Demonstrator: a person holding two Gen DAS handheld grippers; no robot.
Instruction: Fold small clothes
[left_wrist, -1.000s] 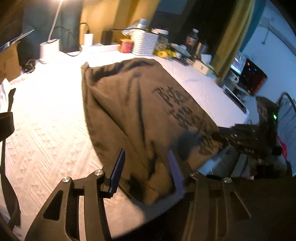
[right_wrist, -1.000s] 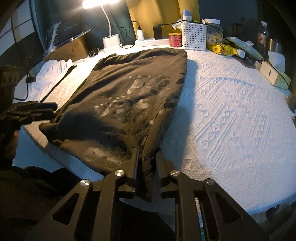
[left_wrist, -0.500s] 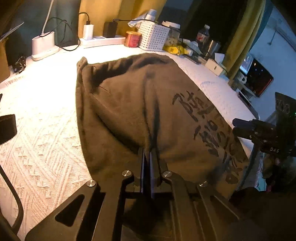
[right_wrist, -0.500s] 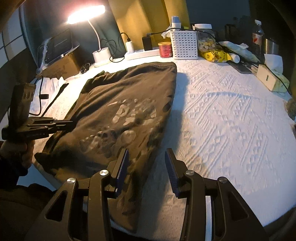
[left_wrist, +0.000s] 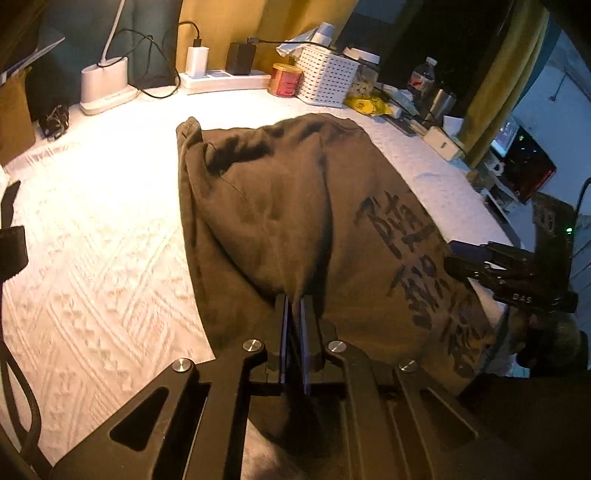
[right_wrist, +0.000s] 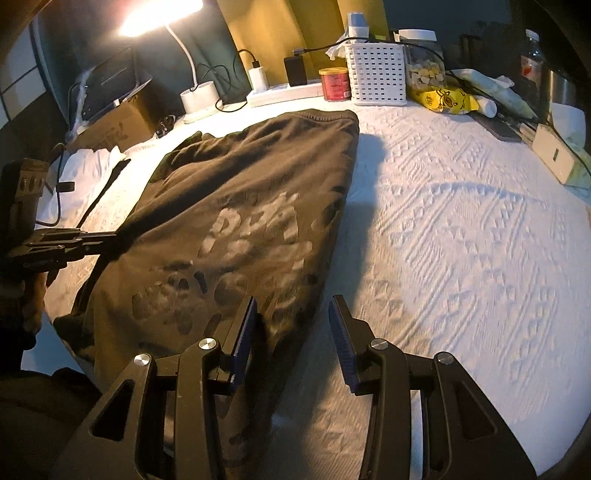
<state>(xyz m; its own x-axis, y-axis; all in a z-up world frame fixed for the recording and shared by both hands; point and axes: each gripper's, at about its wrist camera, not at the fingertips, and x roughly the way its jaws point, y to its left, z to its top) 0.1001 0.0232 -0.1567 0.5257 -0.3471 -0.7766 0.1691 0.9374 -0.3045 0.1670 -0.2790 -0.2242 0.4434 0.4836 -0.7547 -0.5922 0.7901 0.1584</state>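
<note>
Pinching the near hem of the dark olive printed sweatshirt (left_wrist: 295, 206), spread on the white textured cloth (right_wrist: 461, 240), the left gripper (left_wrist: 294, 314) has just clamped; the right gripper (right_wrist: 291, 325) has released, fingers spread, so regrasping seems next.

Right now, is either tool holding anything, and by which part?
The left tool is shut on the brown shirt, pinching a raised fold near its closest edge. The right tool is open, holding nothing.

Brown printed garment (right_wrist: 236, 206) flat on white textured bedspread (right_wrist: 461, 240), right claw (right_wrist: 293, 325) parted above its near edge.
</note>
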